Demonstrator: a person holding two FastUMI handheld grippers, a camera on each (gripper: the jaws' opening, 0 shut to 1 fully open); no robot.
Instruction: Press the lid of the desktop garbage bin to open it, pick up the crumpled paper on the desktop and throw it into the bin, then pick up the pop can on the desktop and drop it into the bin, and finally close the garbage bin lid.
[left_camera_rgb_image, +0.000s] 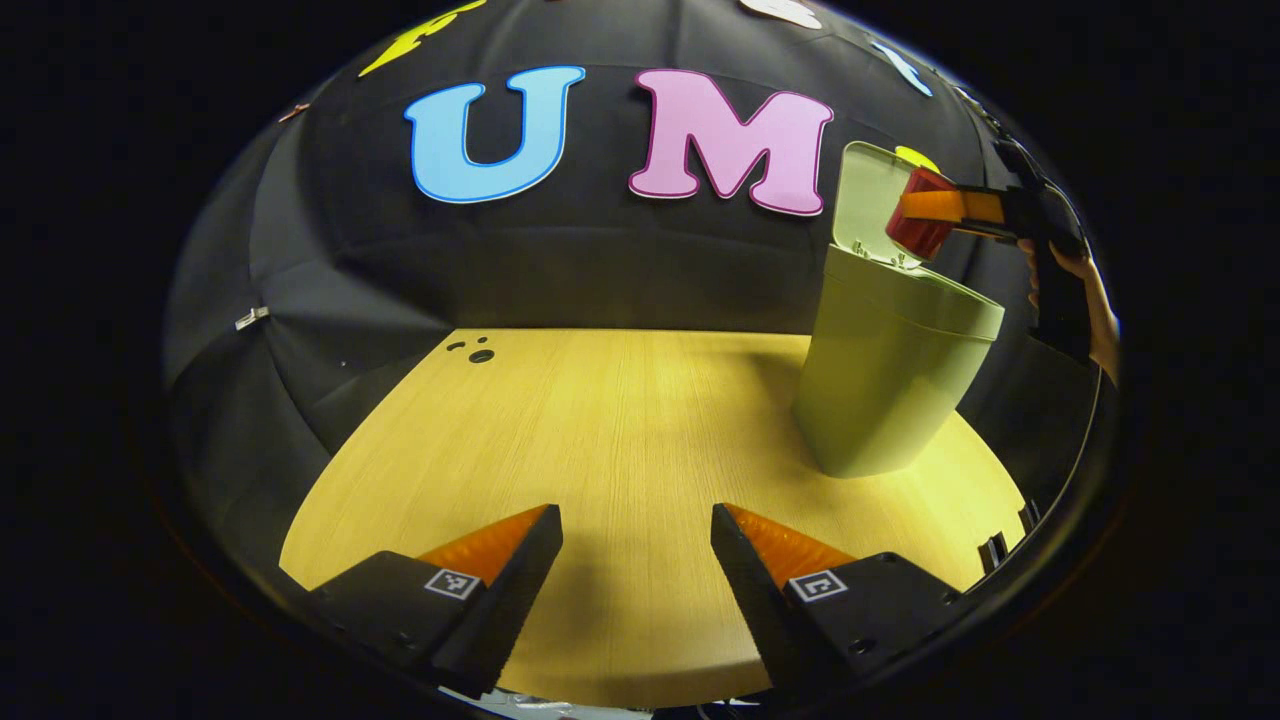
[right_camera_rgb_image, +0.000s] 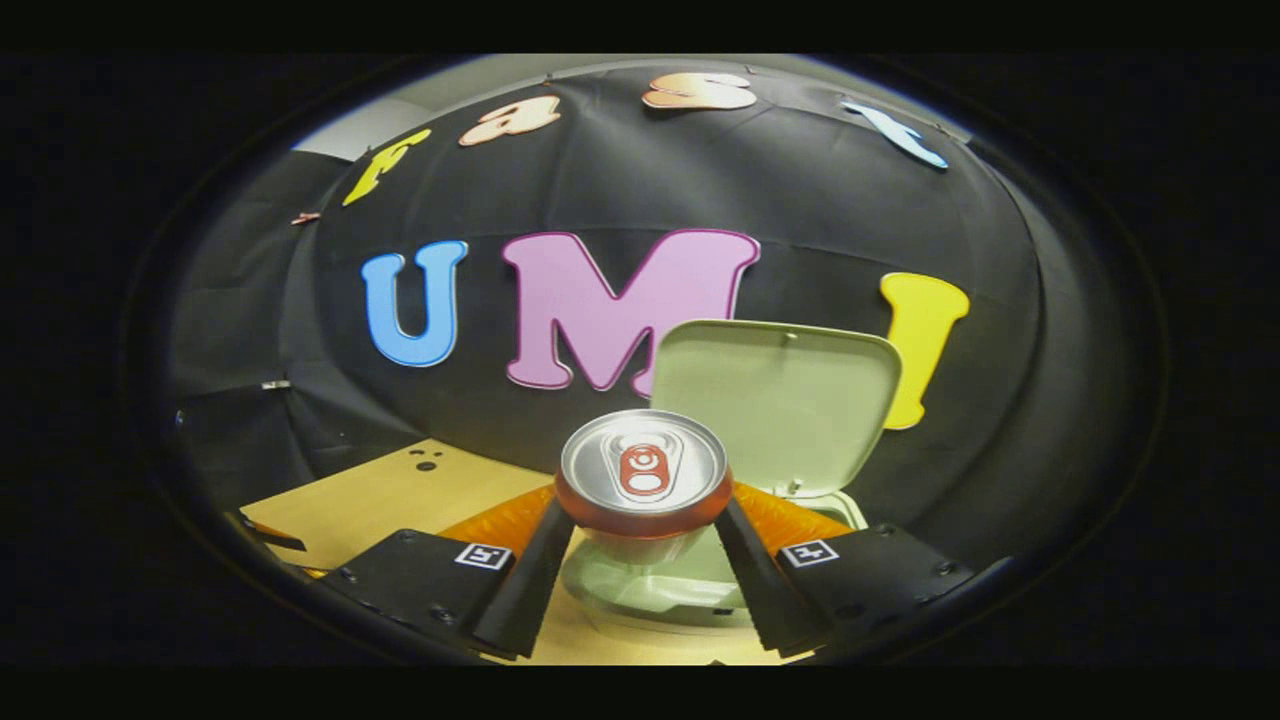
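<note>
A pale green desktop bin (left_camera_rgb_image: 890, 380) stands on the wooden table at the right, its lid (left_camera_rgb_image: 868, 200) raised upright. My right gripper (left_camera_rgb_image: 925, 212) holds a red pop can (left_camera_rgb_image: 918, 215) just above the bin's open mouth. In the right gripper view the pop can (right_camera_rgb_image: 643, 470) sits between both fingers with its silver top facing the camera, and the open lid (right_camera_rgb_image: 790, 400) and the bin's rim (right_camera_rgb_image: 650, 590) lie behind and below it. My left gripper (left_camera_rgb_image: 636, 525) hovers open over the near part of the table with nothing between its fingers.
The wooden table (left_camera_rgb_image: 600, 420) stretches out ahead of the left gripper, with small dark holes (left_camera_rgb_image: 478, 352) near its far left corner. A hand (left_camera_rgb_image: 1085, 290) holds the right gripper beyond the bin. Black cloth walls the booth behind.
</note>
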